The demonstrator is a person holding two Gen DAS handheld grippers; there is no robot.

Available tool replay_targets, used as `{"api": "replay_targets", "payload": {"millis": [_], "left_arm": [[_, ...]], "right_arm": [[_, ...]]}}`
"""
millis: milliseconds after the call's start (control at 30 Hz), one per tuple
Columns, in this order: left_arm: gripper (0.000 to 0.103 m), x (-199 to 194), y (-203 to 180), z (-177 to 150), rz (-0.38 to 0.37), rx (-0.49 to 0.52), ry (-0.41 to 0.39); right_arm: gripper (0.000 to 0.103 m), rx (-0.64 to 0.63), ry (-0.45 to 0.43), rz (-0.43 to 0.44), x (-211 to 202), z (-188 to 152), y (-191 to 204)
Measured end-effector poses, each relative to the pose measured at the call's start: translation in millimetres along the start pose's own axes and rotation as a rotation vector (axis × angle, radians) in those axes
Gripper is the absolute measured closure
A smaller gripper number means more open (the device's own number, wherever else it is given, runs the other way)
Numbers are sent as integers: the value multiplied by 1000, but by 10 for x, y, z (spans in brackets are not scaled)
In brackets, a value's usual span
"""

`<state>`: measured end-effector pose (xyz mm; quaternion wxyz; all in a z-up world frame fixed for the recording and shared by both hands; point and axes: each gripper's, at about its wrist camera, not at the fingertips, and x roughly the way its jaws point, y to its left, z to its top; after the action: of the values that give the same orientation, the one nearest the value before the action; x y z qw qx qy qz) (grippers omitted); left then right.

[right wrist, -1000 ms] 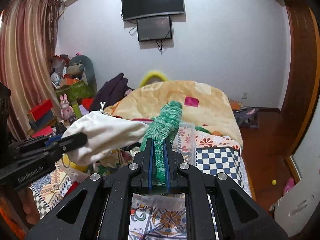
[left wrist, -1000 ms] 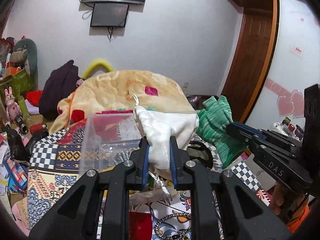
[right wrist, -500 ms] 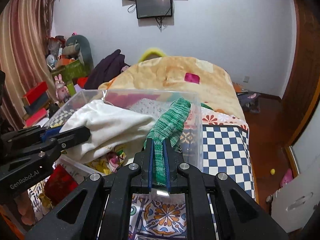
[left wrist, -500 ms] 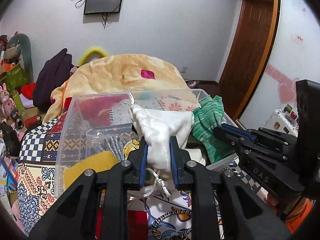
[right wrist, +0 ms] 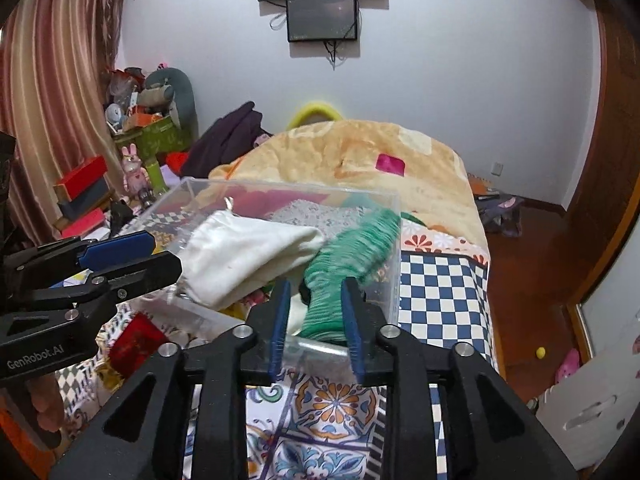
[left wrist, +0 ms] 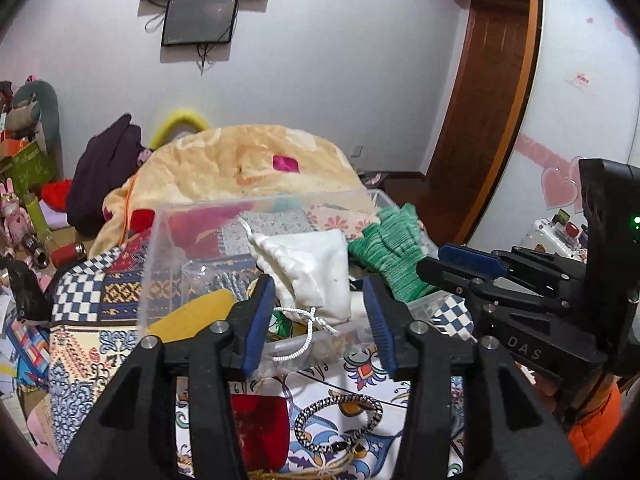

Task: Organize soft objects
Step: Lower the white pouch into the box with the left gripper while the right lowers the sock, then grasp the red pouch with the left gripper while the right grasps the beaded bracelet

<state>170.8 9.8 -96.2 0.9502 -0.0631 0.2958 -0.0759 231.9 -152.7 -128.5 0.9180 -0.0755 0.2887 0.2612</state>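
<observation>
Soft objects lay in one clear plastic bin (left wrist: 168, 240) on the patterned bedspread (left wrist: 80, 304). In the left wrist view, the left gripper (left wrist: 318, 318) was held level before the near wall of the bin, with its two blue-padded fingers (left wrist: 259, 316) wide apart and gripping nothing. One white drawstring pouch (left wrist: 310, 270) rested in the bin between and beyond them, its cord (left wrist: 304, 330) hanging over the near rim. One green knitted cloth (left wrist: 394, 250) lay just right of the pouch, touching it. The right gripper (left wrist: 444, 262) reached in from the right side, near the green cloth. One yellow item (left wrist: 196, 314) lay low in the bin, at the left. One braided band (left wrist: 340, 414) lay on the bedspread below the fingers.

In the right wrist view, the right gripper (right wrist: 316, 322) pointed forward at the near corner of the bin (right wrist: 394, 264). Its two fingers (right wrist: 352, 316) were apart; the green knitted cloth (right wrist: 352, 252) ran between them, and whether it touched the pads could not be told. The white pouch (right wrist: 240, 256) lay left of it in the bin. The left gripper (right wrist: 148, 256) came in from the left, open. One orange blanket (right wrist: 360, 160) was heaped behind the bin.
</observation>
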Motion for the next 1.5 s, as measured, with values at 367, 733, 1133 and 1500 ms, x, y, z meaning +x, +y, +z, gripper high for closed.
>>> {"api": "replay_targets", "payload": {"millis": [367,733,1133,1500], "left_arm": [[27,-382,135,-99,28,-17,-41],[26,-269,553,-617,100,-120,106],[27,-181,642,-972,140,-119,202],[27,10,524,-952,83,-107,231]], "right_arm": [[39,-9,-67,57,-239,-109,200],[33,-26,84,171,192,-413,525],[35,-51,216,203,590,-671,780],[93,-80,191,163,510,-716,672]]}}
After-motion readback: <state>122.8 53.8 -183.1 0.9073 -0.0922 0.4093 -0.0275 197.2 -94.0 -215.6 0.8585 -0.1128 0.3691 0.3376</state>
